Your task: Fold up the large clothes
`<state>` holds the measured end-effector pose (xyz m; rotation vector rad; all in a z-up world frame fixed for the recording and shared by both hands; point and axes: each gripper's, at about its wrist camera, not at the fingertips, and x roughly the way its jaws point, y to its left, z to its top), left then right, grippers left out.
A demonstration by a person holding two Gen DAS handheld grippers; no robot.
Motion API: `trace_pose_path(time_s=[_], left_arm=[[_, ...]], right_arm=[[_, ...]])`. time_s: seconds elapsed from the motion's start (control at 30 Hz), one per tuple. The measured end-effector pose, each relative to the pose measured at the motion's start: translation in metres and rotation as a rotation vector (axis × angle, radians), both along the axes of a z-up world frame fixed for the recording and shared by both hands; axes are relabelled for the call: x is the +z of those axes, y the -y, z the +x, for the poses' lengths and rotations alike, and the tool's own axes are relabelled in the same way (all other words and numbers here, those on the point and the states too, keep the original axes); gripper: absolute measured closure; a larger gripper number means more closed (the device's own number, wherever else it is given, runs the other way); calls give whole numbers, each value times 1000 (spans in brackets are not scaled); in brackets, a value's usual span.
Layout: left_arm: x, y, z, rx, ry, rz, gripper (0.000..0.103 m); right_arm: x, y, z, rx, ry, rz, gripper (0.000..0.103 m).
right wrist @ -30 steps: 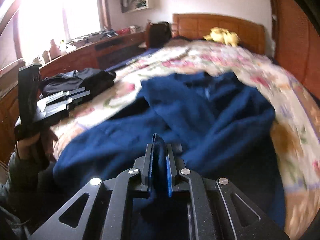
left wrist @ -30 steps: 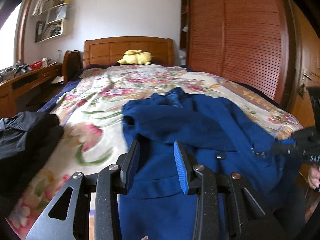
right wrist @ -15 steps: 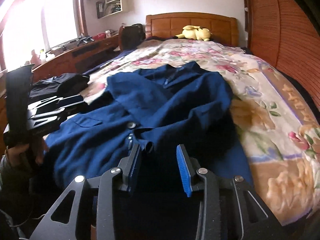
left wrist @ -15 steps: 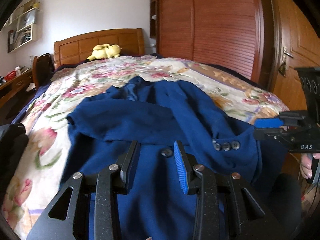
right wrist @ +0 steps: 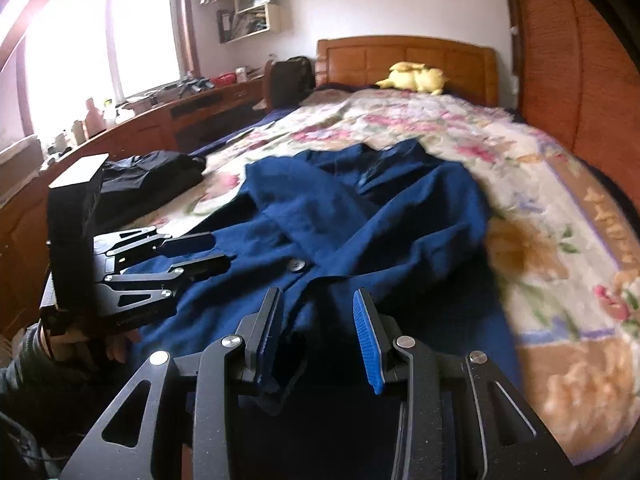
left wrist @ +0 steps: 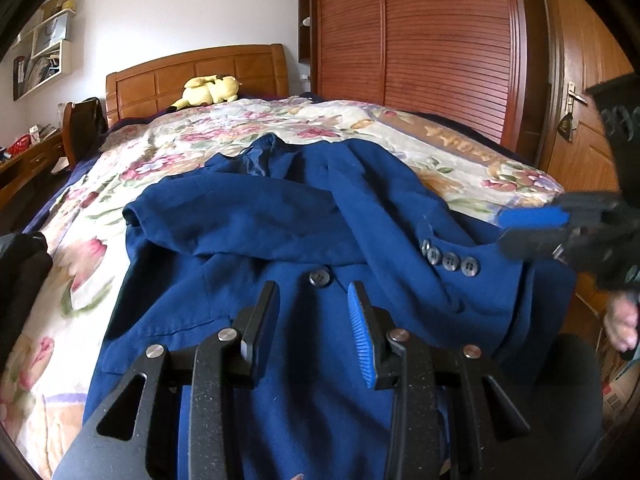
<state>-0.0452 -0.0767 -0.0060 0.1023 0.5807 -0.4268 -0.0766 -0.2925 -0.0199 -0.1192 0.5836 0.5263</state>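
Note:
A large navy blue coat [left wrist: 304,232] lies front up on the flowered bed, collar toward the headboard, hem hanging over the near edge; it also shows in the right wrist view [right wrist: 360,220]. One sleeve is folded across the chest, its buttoned cuff [left wrist: 450,258] at the right. My left gripper [left wrist: 314,316] is open and empty above the coat's lower front. My right gripper [right wrist: 318,320] is open and empty over the hem; it shows at the right of the left wrist view [left wrist: 532,228]. The left gripper also shows at the left of the right wrist view [right wrist: 200,250].
The flowered bedspread [left wrist: 100,248] covers the bed. A black garment [right wrist: 148,176] lies at the bed's left edge. A yellow plush toy [left wrist: 210,88] sits by the wooden headboard. A slatted wardrobe [left wrist: 420,40] stands right, a desk [right wrist: 160,120] left.
My right gripper let go of the coat and opened. Both grippers swung toward the coat's lower front. The coat now lies spread on the bed.

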Motion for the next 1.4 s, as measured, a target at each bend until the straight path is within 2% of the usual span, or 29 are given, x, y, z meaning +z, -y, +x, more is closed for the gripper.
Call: trace_pose_path(time_s=[0.07, 0.1, 0.13, 0.27, 0.37, 0.4, 0.53, 0.63, 0.8, 0.93, 1.07, 1.2, 1.23, 1.37, 1.4], left_arm=[[0, -3, -2, 1, 1, -4, 67], [0, -4, -4, 0, 0, -5, 67], [0, -5, -3, -1, -1, -5, 67], [-1, -1, -7, -23, -7, -12, 67], [-2, 6, -9, -41, -11, -11, 67], [-3, 10, -10, -50, -12, -10, 67], [-4, 22, -15, -77, -17, -9, 67], [-5, 34, -18, -110, -34, -19, 67], [-16, 58, -20, -143, -73, 16, 67], [-27, 68, -19, -148, -107, 38, 67], [-33, 70, -20, -147, -124, 31, 67], [-37, 67, -22, -171, -152, -17, 67], [-38, 66, -21, -177, -155, -20, 70], [-39, 64, -22, -209, -173, -32, 95], [-36, 64, -25, -213, -159, -22, 97]], right_arm=[[-9, -4, 6, 30, -33, -14, 66], [-12, -4, 8, 36, -37, -28, 87], [-13, -1, 7, 21, -31, -44, 98], [-17, 24, -13, -46, -40, -23, 98], [-21, 31, -29, -108, -46, -88, 98], [-21, 33, -32, -114, -42, -101, 97], [-10, 43, -39, -161, -11, -114, 75], [4, 49, -42, -192, 39, -123, 66], [16, 61, -41, -210, 73, -106, 63], [13, 62, -43, -207, 84, -81, 62], [3, 63, -38, -204, 78, -55, 62], [0, 61, -35, -206, 73, -50, 62], [0, 63, -35, -209, 73, -48, 62], [0, 66, -34, -209, 66, -25, 62], [0, 66, -34, -213, 67, -23, 62]])
